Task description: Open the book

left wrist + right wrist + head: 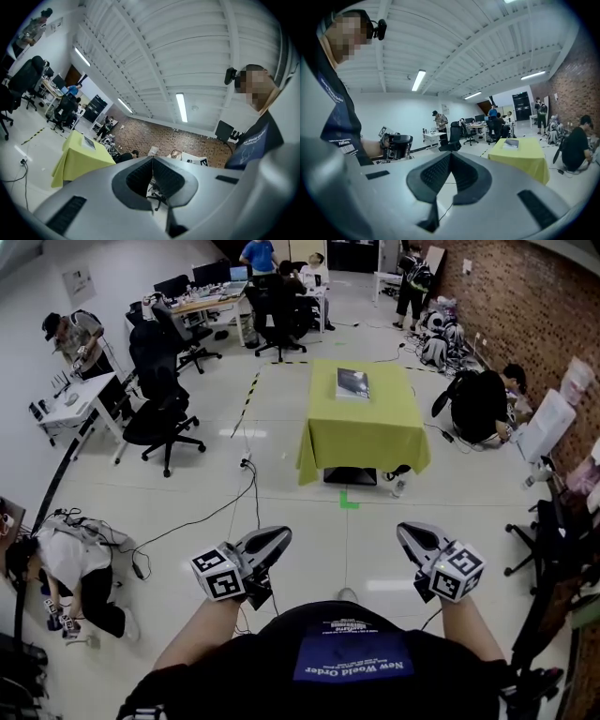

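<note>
1 book, flat and rectangular with a dark grey cover, lies closed near the far edge of 1 counter draped in smooth yellow-green cloth. 2 tools hang well apart from it above the glossy floor. The left tool and right tool each have ribbed jaws pressed together, gripping nothing.

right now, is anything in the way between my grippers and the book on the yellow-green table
Nothing visible blocks the way. The closed dark grey book lies on the far side of the table with the yellow-green cloth. Only pale floor with a green tape mark lies between it and the shut, empty left gripper and right gripper.
</note>
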A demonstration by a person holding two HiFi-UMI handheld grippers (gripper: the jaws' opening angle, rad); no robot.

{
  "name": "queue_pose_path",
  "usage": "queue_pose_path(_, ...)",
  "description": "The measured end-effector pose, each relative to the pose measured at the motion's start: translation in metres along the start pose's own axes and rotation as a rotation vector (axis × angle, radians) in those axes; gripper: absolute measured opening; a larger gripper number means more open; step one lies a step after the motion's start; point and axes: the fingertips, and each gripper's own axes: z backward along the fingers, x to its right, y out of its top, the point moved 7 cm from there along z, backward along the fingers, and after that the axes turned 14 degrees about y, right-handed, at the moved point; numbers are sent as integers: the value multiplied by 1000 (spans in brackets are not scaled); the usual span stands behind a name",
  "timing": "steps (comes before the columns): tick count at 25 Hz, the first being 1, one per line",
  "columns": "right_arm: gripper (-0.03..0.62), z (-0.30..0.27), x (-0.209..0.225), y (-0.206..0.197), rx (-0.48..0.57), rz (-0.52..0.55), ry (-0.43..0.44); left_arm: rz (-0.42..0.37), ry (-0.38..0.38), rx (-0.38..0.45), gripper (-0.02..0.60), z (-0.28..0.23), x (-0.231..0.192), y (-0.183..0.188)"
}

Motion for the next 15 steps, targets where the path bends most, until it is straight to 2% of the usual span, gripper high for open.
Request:
queue_pose_path(8,-15,-57,152,43,-24,55,169,-19,162,91,7,-96,-46,42)
queue_pose_path(12,-15,-90,209,63,-24,79,227,-4,213,105,6,-132,-69,57)
queue_pose_path(15,-15,-123,236,64,-24,59,255,5,242,85,7,-144,-94,65)
